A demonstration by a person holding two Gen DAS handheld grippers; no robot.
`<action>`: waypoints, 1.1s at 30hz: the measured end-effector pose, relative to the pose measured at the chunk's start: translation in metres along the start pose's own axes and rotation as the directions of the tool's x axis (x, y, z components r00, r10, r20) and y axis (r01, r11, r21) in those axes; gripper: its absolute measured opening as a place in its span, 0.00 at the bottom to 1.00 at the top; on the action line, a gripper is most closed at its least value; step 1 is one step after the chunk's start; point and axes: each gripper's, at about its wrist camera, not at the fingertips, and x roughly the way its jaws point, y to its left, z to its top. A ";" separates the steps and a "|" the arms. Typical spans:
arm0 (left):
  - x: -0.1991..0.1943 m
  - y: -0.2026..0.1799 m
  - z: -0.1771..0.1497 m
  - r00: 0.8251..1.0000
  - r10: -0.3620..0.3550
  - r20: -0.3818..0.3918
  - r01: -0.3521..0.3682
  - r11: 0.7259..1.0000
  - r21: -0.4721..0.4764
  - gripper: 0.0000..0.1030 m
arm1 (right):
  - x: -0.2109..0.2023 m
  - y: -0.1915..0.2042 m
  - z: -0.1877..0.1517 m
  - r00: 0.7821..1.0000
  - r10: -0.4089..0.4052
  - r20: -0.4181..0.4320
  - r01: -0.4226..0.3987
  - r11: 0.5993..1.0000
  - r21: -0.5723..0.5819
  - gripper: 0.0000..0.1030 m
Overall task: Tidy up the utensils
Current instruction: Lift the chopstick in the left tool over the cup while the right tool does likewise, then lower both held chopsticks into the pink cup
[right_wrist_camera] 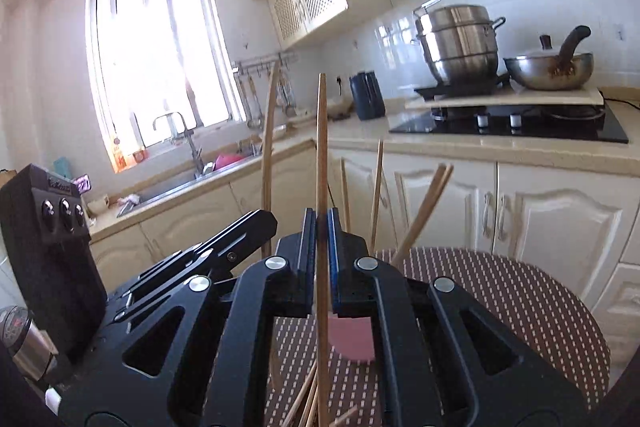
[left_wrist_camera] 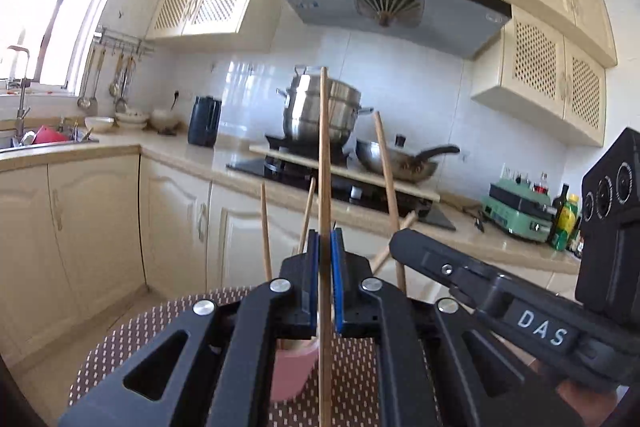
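The left gripper (left_wrist_camera: 325, 247) is clamped on a single wooden chopstick (left_wrist_camera: 324, 155), its blue pads (left_wrist_camera: 313, 267) pressed against both sides of the stick. The chopstick stands nearly upright, its long axis running top to bottom through the gripper, one end pointing up toward the ceiling and the other passing down below the pads.

The right gripper (right_wrist_camera: 321, 227) is likewise closed on a second chopstick (right_wrist_camera: 321, 147), also held close to vertical, with its top end pointing up.

Below both grippers is a round table (right_wrist_camera: 520, 307) covered by a brown mat with pale dots. A pink cup (left_wrist_camera: 290, 371) stands on it, directly beneath the grippers and partly hidden by them. Several more chopsticks (right_wrist_camera: 424, 211) lean at different angles over the table just beyond the grippers; what holds them is hidden. A few loose ones (right_wrist_camera: 308, 403) lie on the mat at the table's near edge.

Beyond the table, a kitchen counter (left_wrist_camera: 180, 151) carries a steel steamer pot (left_wrist_camera: 320, 115), a wok (left_wrist_camera: 400, 159) and a sink (right_wrist_camera: 176, 187).
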 end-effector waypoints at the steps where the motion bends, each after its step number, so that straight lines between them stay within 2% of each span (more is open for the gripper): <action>1: 0.005 0.001 0.003 1.000 -0.004 0.023 0.004 1.000 0.000 0.06 | 0.005 -0.002 0.003 1.000 0.007 0.012 -0.007 1.000 0.000 0.06; 5: 0.022 0.003 0.010 0.994 0.019 0.110 -0.020 1.000 0.008 0.06 | 0.024 -0.008 0.011 0.996 0.023 0.084 -0.022 1.000 -0.012 0.06; 11: 0.042 0.011 0.015 0.985 0.047 0.164 -0.048 0.999 -0.002 0.06 | 0.048 -0.018 0.011 0.987 0.046 0.151 -0.044 0.999 -0.013 0.06; 14: 0.046 0.012 0.014 0.976 0.066 0.209 -0.067 0.998 -0.001 0.06 | 0.056 -0.025 0.009 0.982 0.055 0.178 -0.056 0.998 0.001 0.06; 21: 0.049 0.013 0.012 0.963 0.079 0.257 -0.084 0.996 0.012 0.06 | 0.064 -0.033 0.002 0.973 0.096 0.211 -0.097 0.995 -0.004 0.06; 23: 0.049 0.013 0.013 0.967 0.079 0.244 -0.088 0.996 0.025 0.06 | 0.065 -0.035 -0.001 0.970 0.116 0.215 -0.116 0.993 -0.013 0.06; 28: 0.033 0.018 0.016 0.958 0.063 0.278 -0.053 0.998 -0.044 0.06 | 0.067 -0.040 -0.009 0.966 0.141 0.219 -0.137 0.990 -0.033 0.06; 29: 0.029 0.016 0.014 0.950 0.074 0.304 -0.065 0.997 -0.039 0.06 | 0.067 -0.041 -0.011 0.965 0.146 0.219 -0.141 0.989 -0.041 0.06; 33: 0.027 0.007 0.004 0.940 0.101 0.326 -0.108 0.994 0.002 0.06 | 0.068 -0.047 -0.018 0.964 0.155 0.217 -0.151 0.988 -0.035 0.06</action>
